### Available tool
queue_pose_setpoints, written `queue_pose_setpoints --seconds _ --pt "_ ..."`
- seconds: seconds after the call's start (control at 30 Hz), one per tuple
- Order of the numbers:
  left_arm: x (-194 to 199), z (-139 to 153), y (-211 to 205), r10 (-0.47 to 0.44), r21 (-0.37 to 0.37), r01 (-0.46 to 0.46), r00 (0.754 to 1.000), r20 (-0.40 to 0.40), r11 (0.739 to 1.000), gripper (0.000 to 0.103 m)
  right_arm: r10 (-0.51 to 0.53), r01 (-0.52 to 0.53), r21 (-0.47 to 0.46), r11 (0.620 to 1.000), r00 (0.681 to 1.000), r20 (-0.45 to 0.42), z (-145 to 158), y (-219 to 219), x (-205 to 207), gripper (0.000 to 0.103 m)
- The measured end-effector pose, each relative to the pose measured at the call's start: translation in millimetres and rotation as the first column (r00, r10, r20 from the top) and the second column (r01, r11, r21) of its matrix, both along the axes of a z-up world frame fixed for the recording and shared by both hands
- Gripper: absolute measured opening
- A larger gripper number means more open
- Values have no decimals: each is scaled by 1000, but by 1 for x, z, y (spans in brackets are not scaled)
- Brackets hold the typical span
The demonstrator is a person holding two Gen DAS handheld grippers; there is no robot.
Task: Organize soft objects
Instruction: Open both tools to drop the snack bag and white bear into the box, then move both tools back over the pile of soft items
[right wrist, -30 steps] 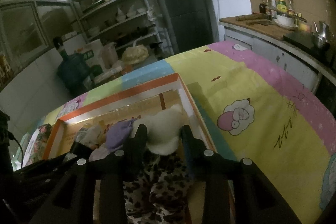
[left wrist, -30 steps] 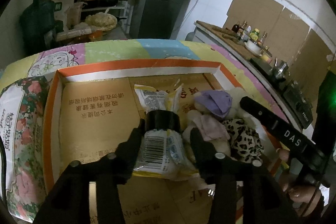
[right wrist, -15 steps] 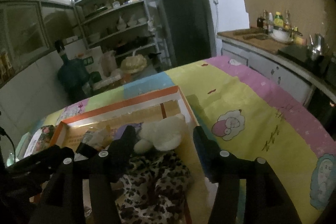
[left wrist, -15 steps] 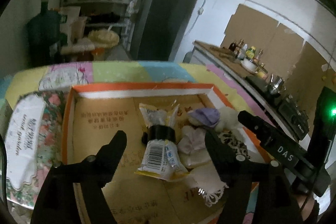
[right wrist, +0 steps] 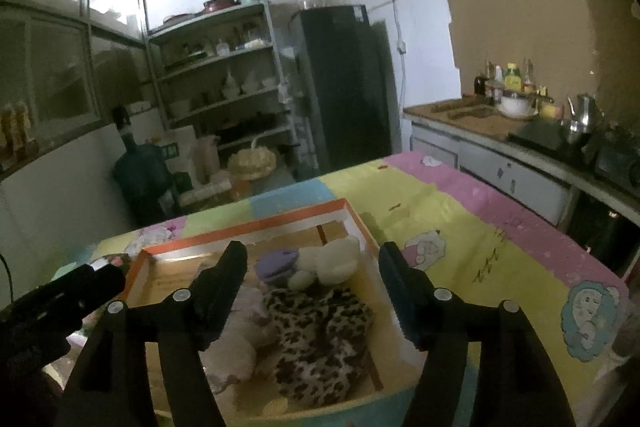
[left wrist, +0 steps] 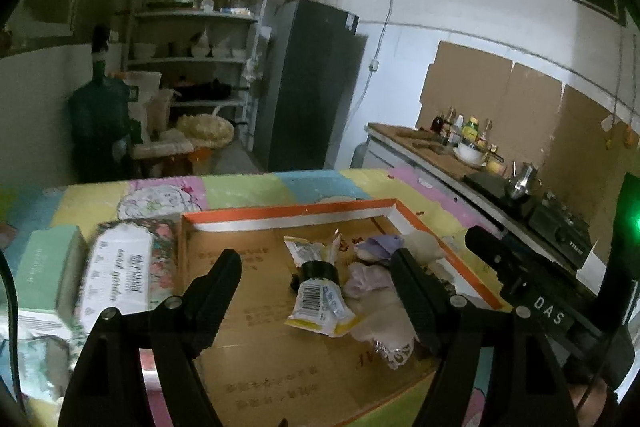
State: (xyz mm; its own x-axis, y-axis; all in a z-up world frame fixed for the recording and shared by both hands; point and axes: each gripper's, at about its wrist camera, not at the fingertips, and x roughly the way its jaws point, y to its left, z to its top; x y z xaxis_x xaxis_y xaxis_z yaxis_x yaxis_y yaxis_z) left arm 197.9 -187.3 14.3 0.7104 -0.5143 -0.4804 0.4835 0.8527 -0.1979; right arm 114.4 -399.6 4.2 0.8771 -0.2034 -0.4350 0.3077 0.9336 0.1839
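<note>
A shallow cardboard box with an orange rim (left wrist: 288,209) (right wrist: 256,221) lies on the colourful tablecloth. Inside it lie a yellow-and-white packet with a black band (left wrist: 318,293), a purple soft piece (left wrist: 382,245) (right wrist: 278,263), a pale pink cloth (left wrist: 366,277), a cream plush toy (right wrist: 334,261) and a leopard-print cloth (right wrist: 316,331). My left gripper (left wrist: 316,277) is open and empty above the packet. My right gripper (right wrist: 312,269) is open and empty above the plush and leopard cloth.
Flat printed packages (left wrist: 116,273) and a mint-green box (left wrist: 44,271) lie left of the cardboard box. The tablecloth (right wrist: 480,235) stretches to the right. A kitchen counter with bottles (right wrist: 508,95), a dark fridge (left wrist: 308,87) and shelves (right wrist: 224,75) stand behind.
My left gripper let go of the packet, opened wide and drew back upward. My right gripper let go of the cream plush, opened and rose as well.
</note>
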Motion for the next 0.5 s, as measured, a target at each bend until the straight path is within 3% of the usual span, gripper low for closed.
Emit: queue_pose_setpoints --seconds 0.1,0.5 --pt "-12 6 7 19 19 -20 998 57 1000 77 4 -4 -20 1000 1000 7 3 11 -7 73" --pt "-35 19 31 62 32 -66 991 116 997 77 44 -42 -48 998 998 33 13 53 -30 74"
